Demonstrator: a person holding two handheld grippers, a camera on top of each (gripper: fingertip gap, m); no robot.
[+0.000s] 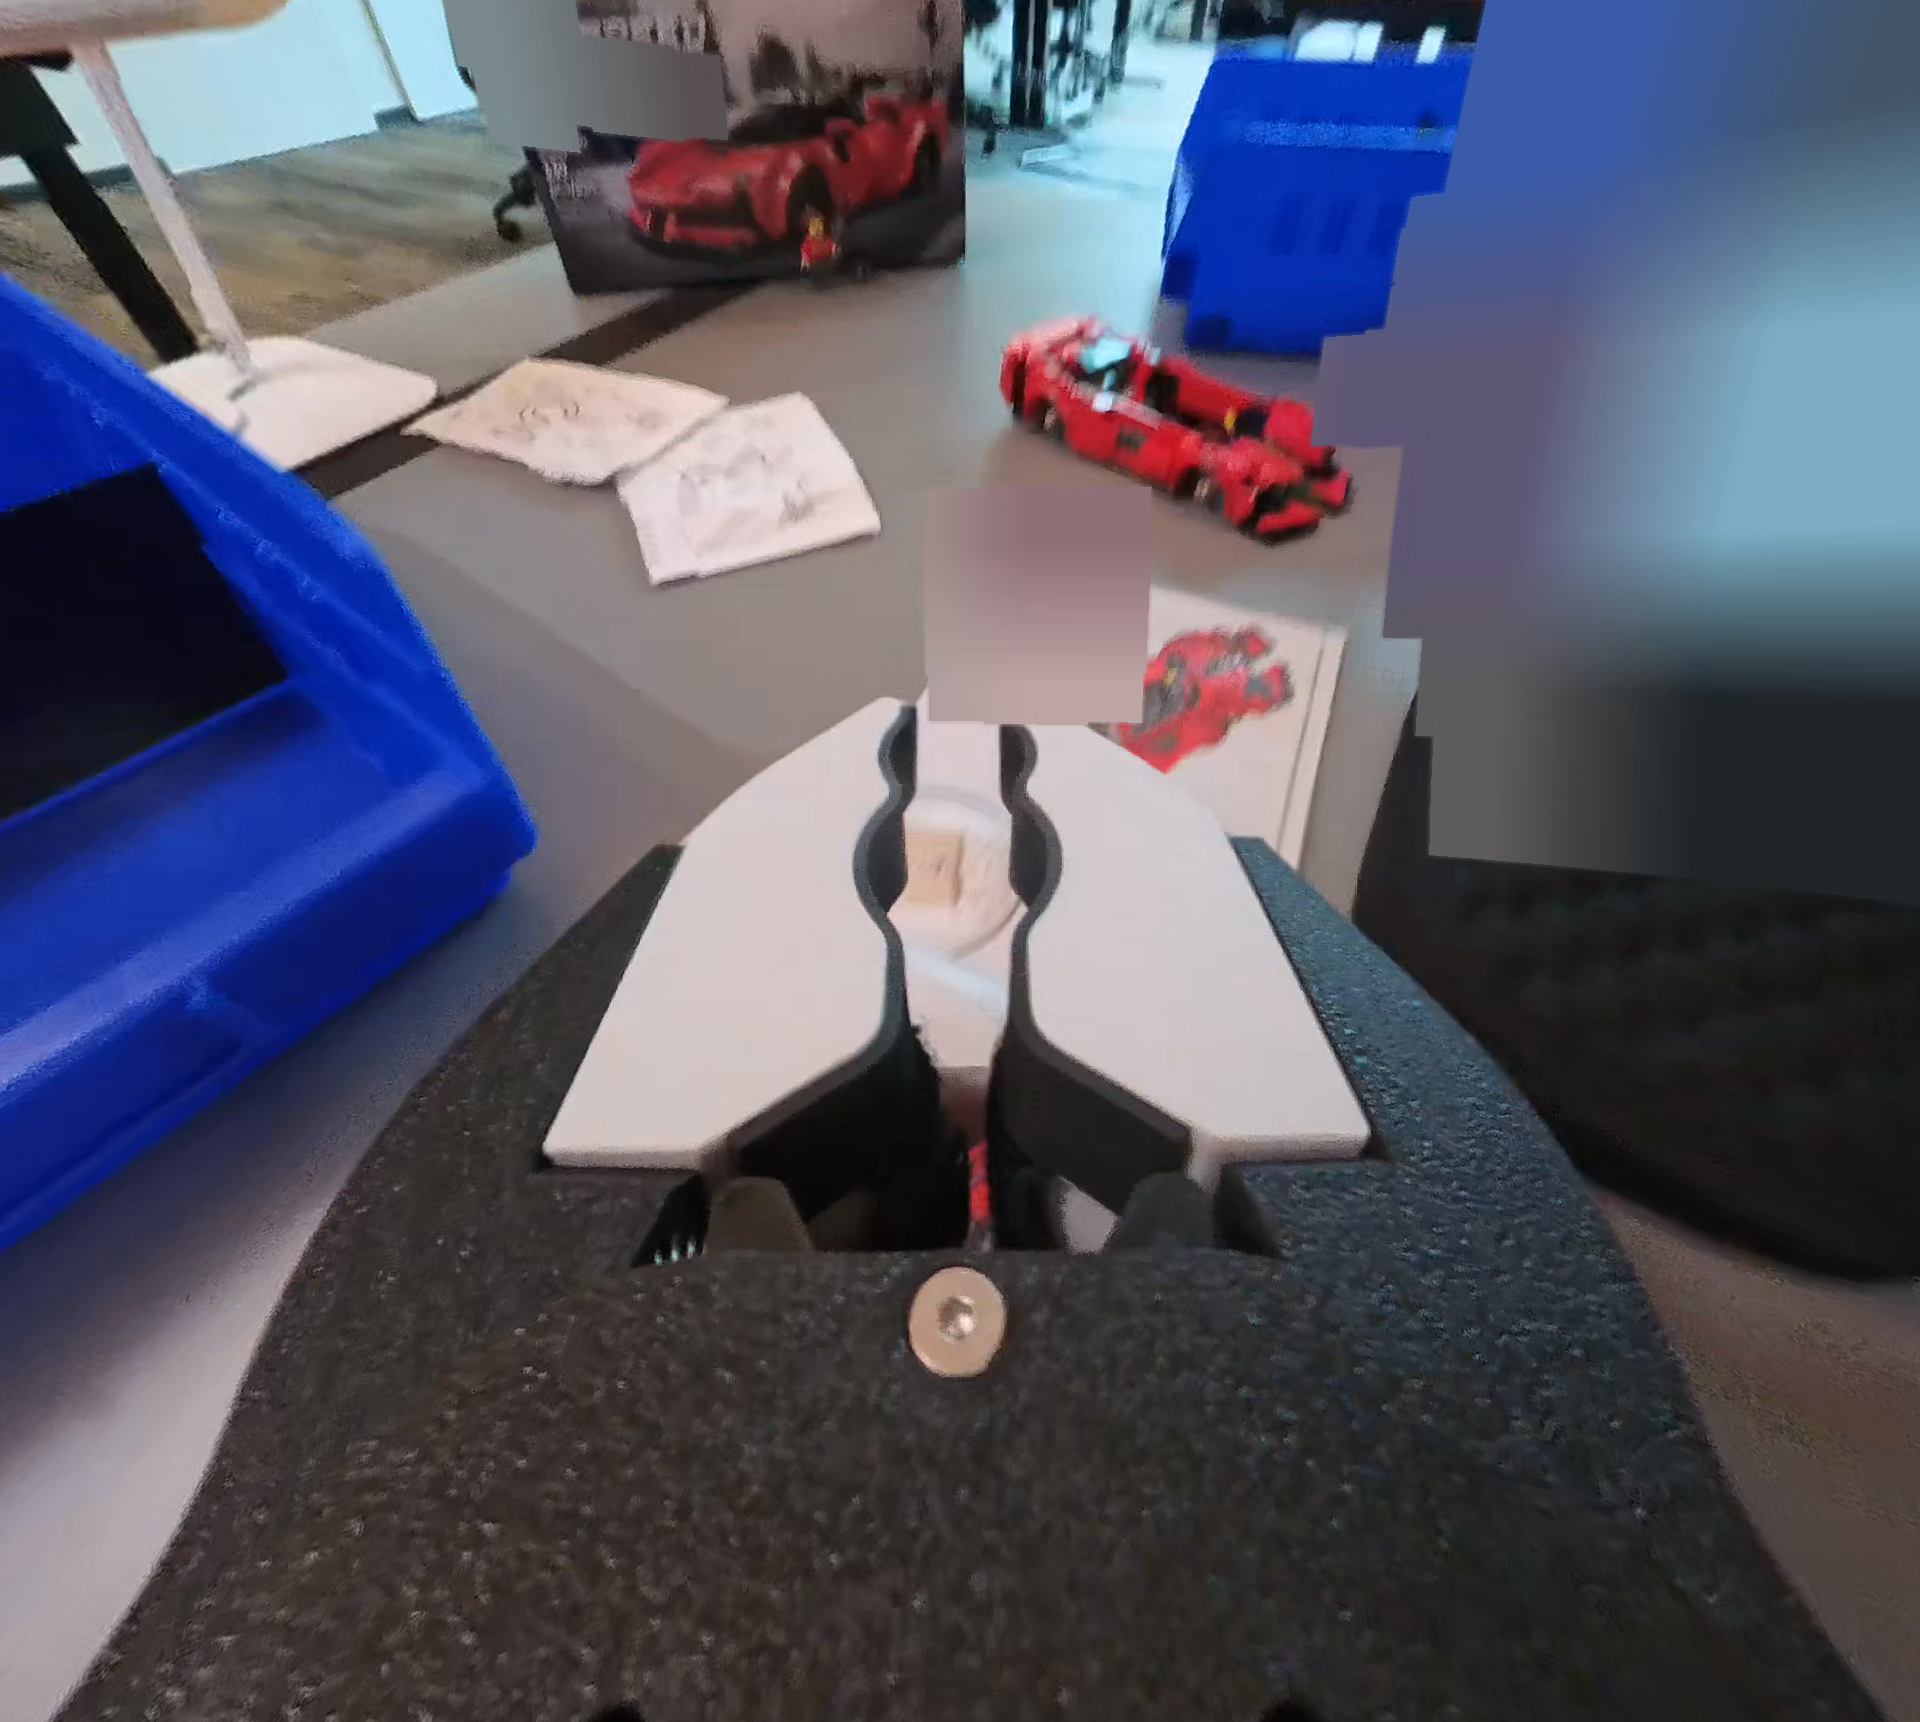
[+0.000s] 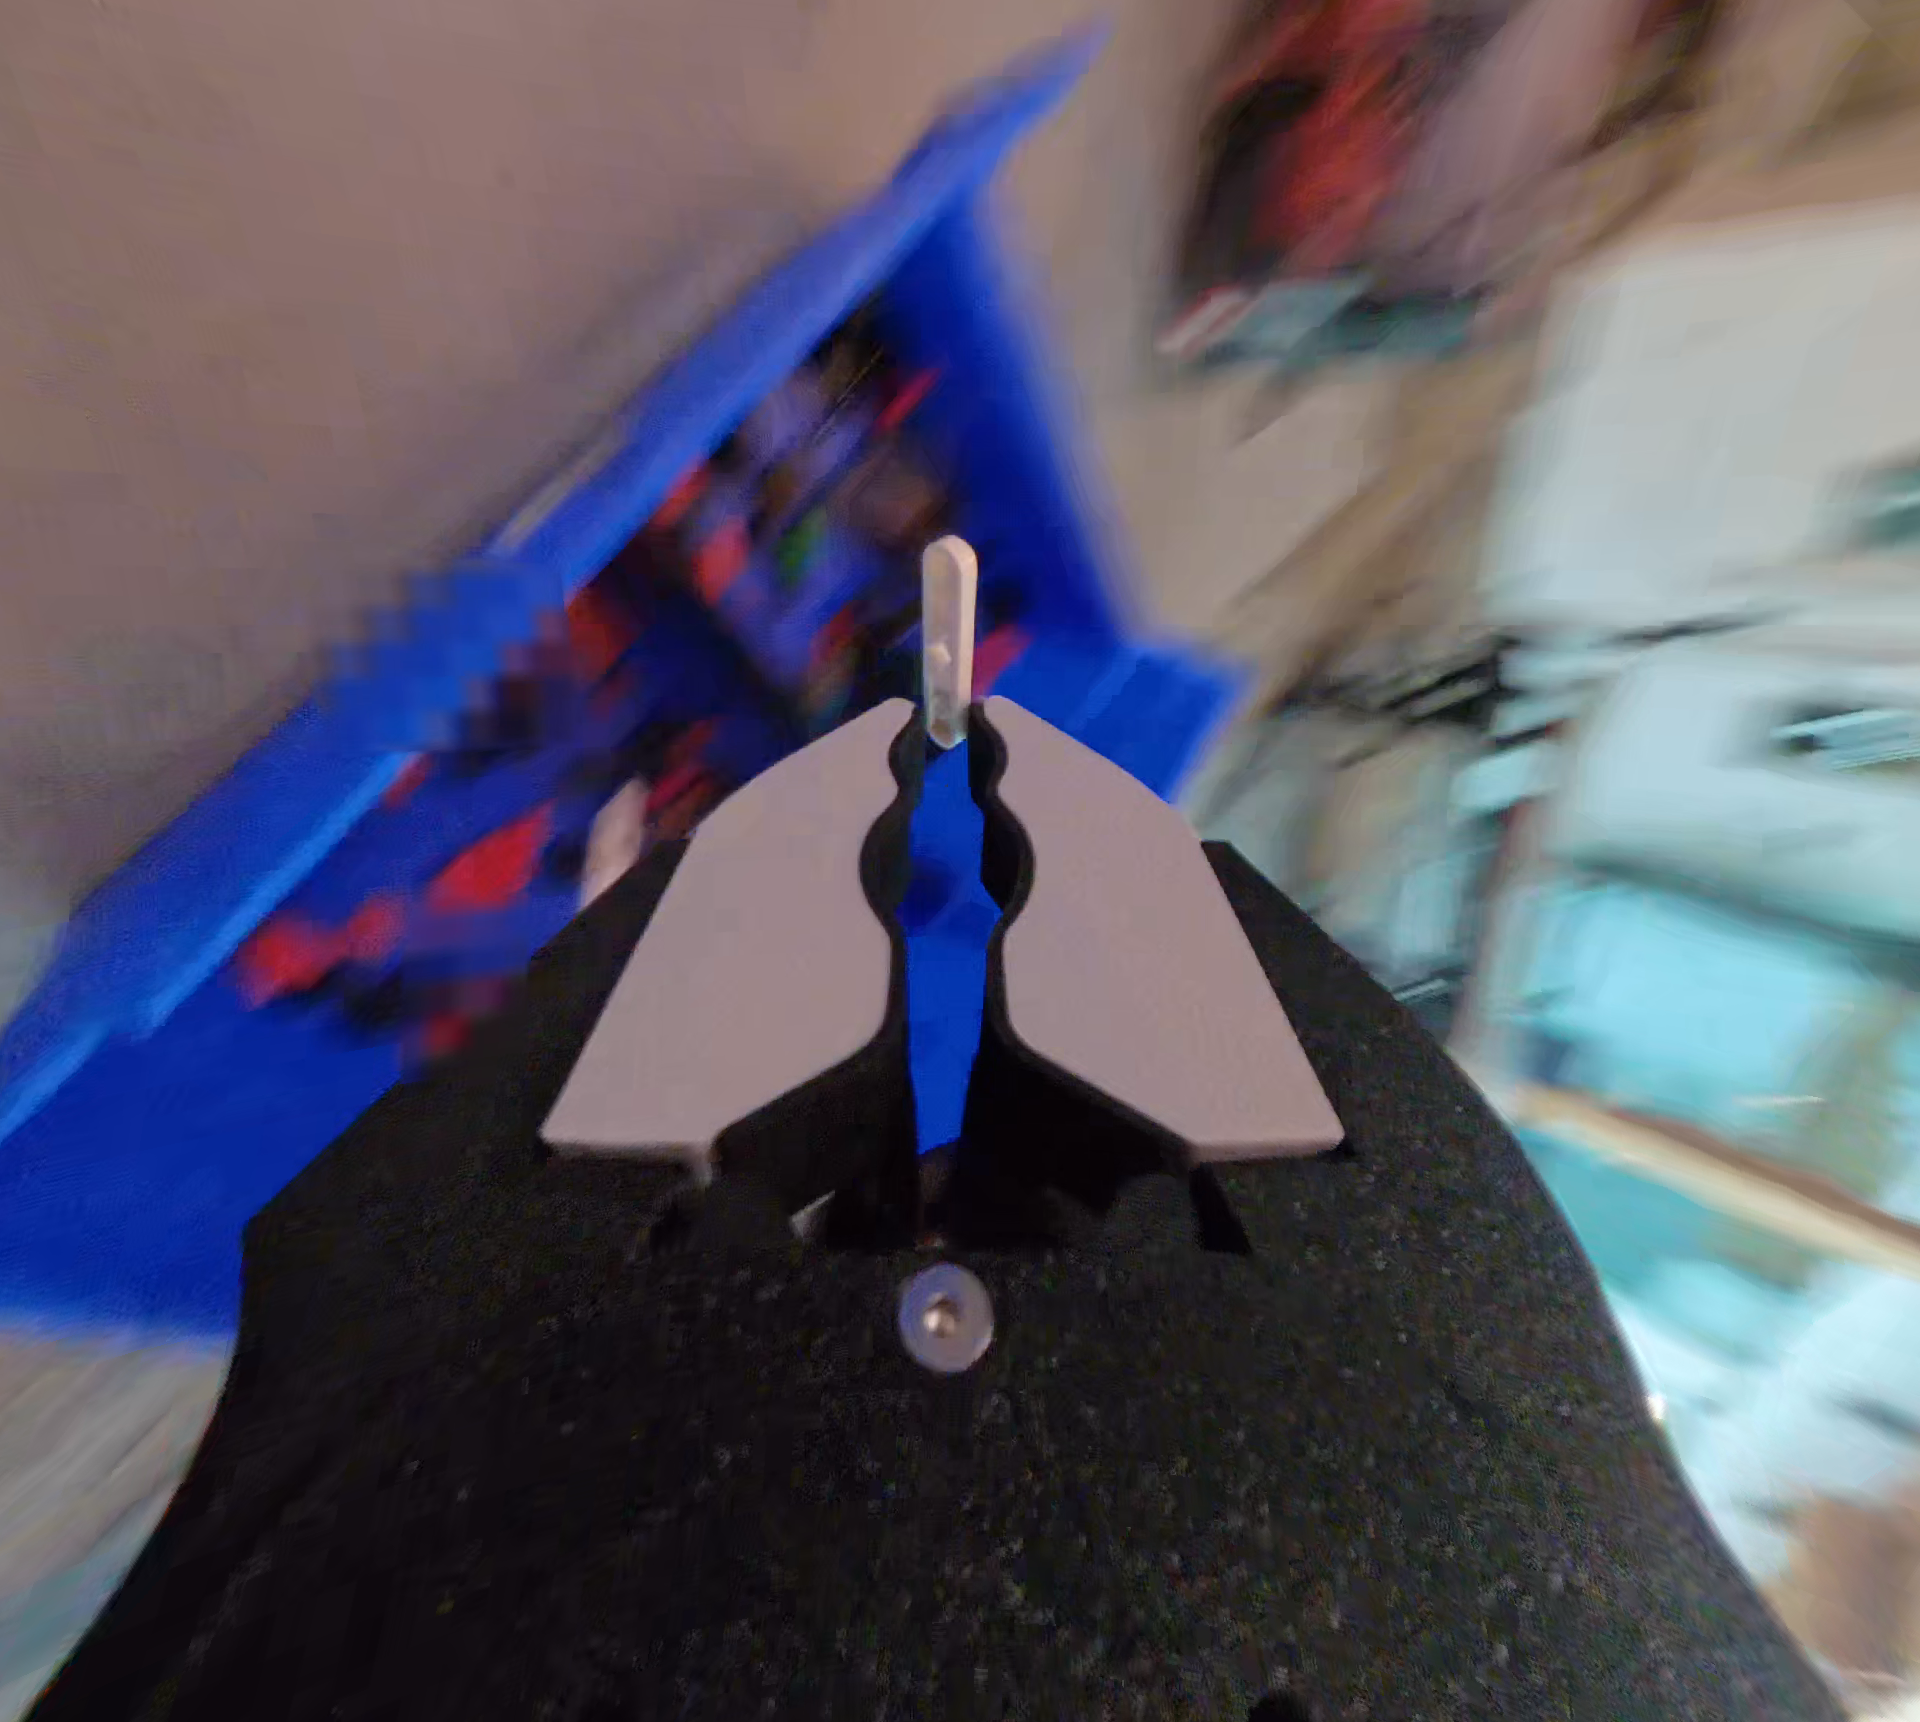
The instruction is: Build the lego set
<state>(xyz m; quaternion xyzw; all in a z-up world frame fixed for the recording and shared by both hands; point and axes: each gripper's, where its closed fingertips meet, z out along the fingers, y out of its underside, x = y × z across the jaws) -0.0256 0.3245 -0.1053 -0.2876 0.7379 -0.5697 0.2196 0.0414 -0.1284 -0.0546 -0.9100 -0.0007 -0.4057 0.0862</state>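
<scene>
A part-built red Lego car [image 1: 1164, 425] stands on the grey table [image 1: 675, 664] ahead and to the right of my left gripper [image 1: 958, 727]. The left jaws stand slightly apart with nothing between them, low over a white round thing [image 1: 954, 883] on the table. My right gripper [image 2: 945, 716] is shut on a thin light-grey Lego piece [image 2: 948, 623] that sticks out past the fingertips. It is held above a blue bin [image 2: 997, 301] of mixed loose parts. The right wrist view is heavily blurred by motion.
The set's box [image 1: 790, 145] stands at the far table edge, with open instruction sheets [image 1: 748, 488] before it. A big blue bin [image 1: 208, 789] is close on the left and stacked blue bins [image 1: 1309, 186] at far right. A printed car sheet [image 1: 1216, 685] and a black mat [image 1: 1662, 1049] lie on the right. There is about 45 centimeters between the tips of the two grippers. The white round thing [image 1: 954, 883] is closer to my left gripper, around 8 centimeters from its tips; the right tips are 45 centimeters off.
</scene>
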